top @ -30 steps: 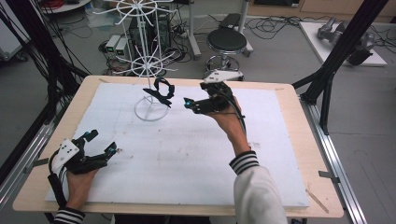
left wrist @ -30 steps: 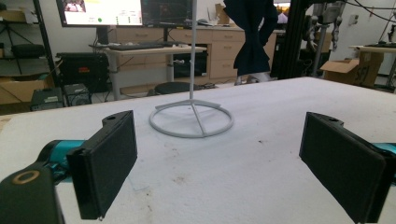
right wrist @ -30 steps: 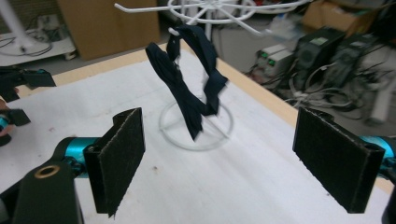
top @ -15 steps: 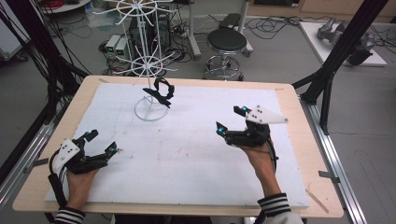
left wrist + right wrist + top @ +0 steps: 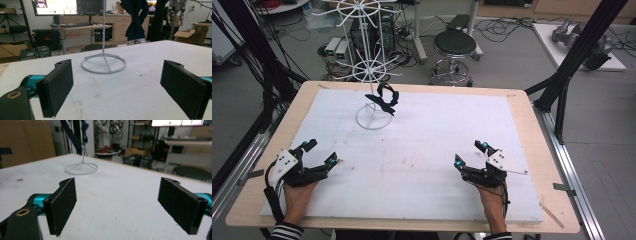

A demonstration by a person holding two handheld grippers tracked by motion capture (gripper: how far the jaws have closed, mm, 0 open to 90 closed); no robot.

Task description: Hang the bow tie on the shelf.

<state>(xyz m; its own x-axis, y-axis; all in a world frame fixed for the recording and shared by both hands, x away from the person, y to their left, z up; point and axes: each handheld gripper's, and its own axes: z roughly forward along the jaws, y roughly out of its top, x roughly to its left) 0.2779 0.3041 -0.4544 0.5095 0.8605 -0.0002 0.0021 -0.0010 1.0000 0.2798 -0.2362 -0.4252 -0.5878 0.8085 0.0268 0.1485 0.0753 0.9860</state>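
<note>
Left hand-held gripper [image 5: 321,153] low at the near left of the bench [image 5: 422,150], jaws spread wide, nothing between them — in the left gripper view, only bare white pad there, with the rack's [image 5: 103,63] ring base straight ahead. Right hand-held gripper [image 5: 470,153] down near the bench at the near right, jaws just opened further and now gaping, empty between the pads — bare pad again in the right gripper view, rack base [image 5: 81,168] far off to the left. Black strap [image 5: 383,99] hanging on the white wire rack [image 5: 373,75] at the far side, just above the ring base, well apart from both grippers. Seen from the left gripper, strap [image 5: 134,18] dangling dark beside the pole. Both hands resting near the front edge, one at each side, wide apart. Stool [image 5: 454,44] on the floor beyond the bench.
</note>
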